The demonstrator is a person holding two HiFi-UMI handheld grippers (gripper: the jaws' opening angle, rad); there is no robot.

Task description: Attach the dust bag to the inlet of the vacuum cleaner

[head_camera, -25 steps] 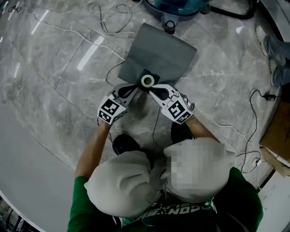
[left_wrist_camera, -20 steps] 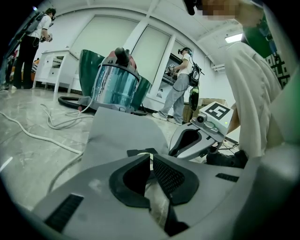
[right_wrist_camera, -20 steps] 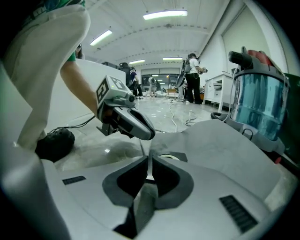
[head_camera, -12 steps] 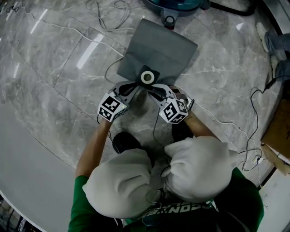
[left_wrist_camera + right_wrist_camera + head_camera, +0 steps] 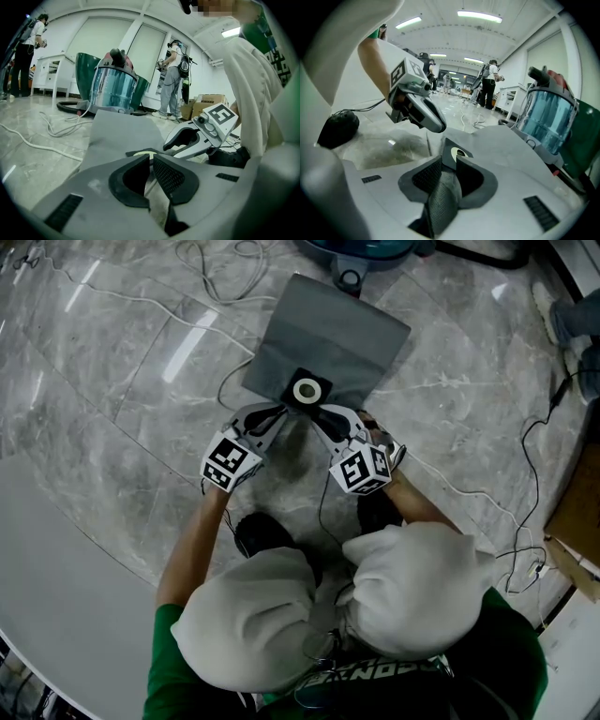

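The dust bag [image 5: 330, 334] lay flat on the marble floor [image 5: 112, 390] in front of us. Its black collar [image 5: 307, 390] with the pale ring was at the near end, and both tools met there. Our left gripper [image 5: 151, 157] was clenched to a thin seam on the collar's left edge. Our right gripper [image 5: 448, 164] was clamped on the opposite edge, with the card standing upright between its pads. Both held only the rim of the card, not the fabric.

Beyond the collar the grey body of the bag stretched away from us, and its far edge lay near the vacuum cleaner [image 5: 361, 253]. Loose cables [image 5: 211, 282] curled over the floor to the left of the bag. We could not make out the inlet in any view.

We judged the grip to be the weak point. With so little card in each pair of jaws, a lift or twist could let it slide out or bend it. The hanging fabric might pull the ring off line with the inlet. The cleaner appeared to stand on casters, so a firm push might roll it away instead of seating the ring. The trailing bag could also snag a cable. Farther back, other people [image 5: 172, 75] stood working in the room.
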